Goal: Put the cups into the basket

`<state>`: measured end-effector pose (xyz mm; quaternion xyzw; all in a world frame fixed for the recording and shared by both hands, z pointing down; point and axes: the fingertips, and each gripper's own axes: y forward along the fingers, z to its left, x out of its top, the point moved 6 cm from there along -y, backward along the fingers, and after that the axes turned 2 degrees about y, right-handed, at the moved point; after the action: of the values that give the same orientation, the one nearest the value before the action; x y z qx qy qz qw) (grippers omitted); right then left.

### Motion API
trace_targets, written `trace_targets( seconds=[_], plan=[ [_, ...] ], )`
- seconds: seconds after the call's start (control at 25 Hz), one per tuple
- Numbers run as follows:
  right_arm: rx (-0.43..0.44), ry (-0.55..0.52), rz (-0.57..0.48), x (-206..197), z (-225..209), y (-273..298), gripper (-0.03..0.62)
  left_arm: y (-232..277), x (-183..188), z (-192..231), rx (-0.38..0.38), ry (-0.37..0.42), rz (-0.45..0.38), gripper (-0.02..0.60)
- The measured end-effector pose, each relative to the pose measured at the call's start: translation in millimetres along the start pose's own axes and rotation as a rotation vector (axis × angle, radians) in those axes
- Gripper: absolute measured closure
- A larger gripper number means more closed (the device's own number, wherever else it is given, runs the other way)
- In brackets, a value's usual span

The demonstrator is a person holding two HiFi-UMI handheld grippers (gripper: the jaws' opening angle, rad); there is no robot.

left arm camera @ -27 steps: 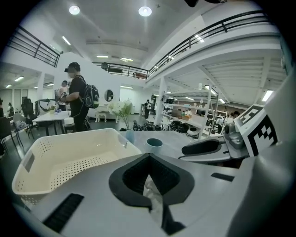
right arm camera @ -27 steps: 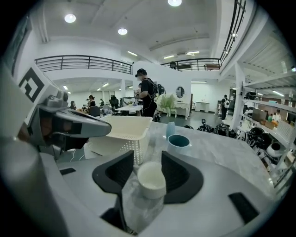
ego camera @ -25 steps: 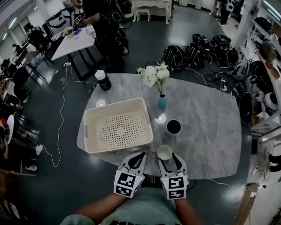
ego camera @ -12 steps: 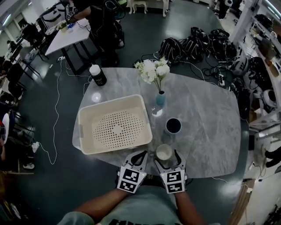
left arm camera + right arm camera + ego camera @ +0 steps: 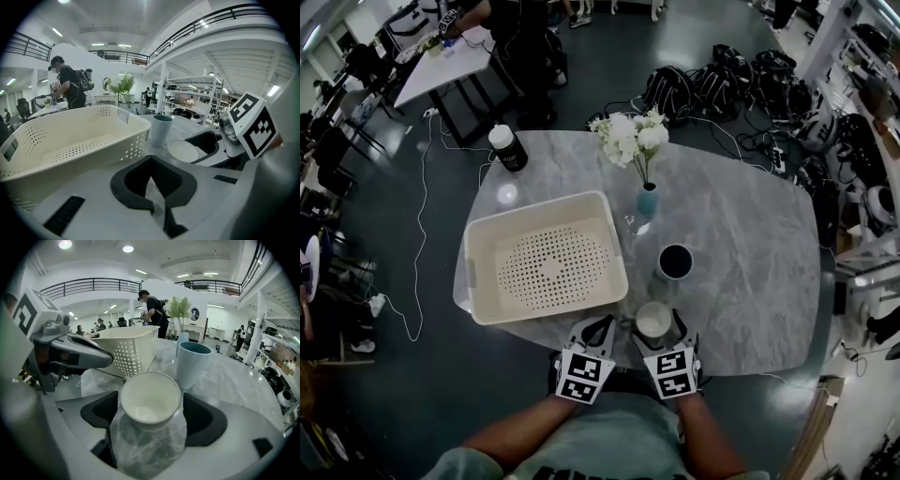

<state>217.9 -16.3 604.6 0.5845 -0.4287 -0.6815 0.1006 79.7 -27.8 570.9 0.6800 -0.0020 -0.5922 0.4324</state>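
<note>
White round cup (image 5: 653,322), perforated cream basket (image 5: 534,208)

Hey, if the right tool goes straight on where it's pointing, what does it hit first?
The white cup: it stands between the jaws of the right tool, which have just been opening. The blue cup is probably next behind it.

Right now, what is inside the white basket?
Nothing: the head view shows the perforated floor of the basket bare, with no part covered. The white cup and the blue cup both stand outside it.
</note>
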Motion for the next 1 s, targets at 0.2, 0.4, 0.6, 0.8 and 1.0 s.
trace_targets(
  seconds=[0.2,0.4,0.6,0.8,1.0],
  plan=[
    [0.0,-0.012,0.025,-6,0,11,0.186,7,-8,4,0.012,-0.012,0.018,0.575],
    [-0.001,-0.009,0.045,-11,-2,21,0.186,11,-15,7,0.015,-0.025,0.032,0.575],
    [0.001,-0.003,0.066,-14,-3,27,0.186,11,-17,8,0.015,-0.028,0.041,0.575],
    [-0.003,-0.009,0.051,-16,-4,32,0.187,12,-18,10,0.016,-0.027,0.042,0.575],
    [-0.015,-0.014,0.034,-14,-3,30,0.187,7,-14,9,0.015,-0.04,0.033,0.575]
  ],
)
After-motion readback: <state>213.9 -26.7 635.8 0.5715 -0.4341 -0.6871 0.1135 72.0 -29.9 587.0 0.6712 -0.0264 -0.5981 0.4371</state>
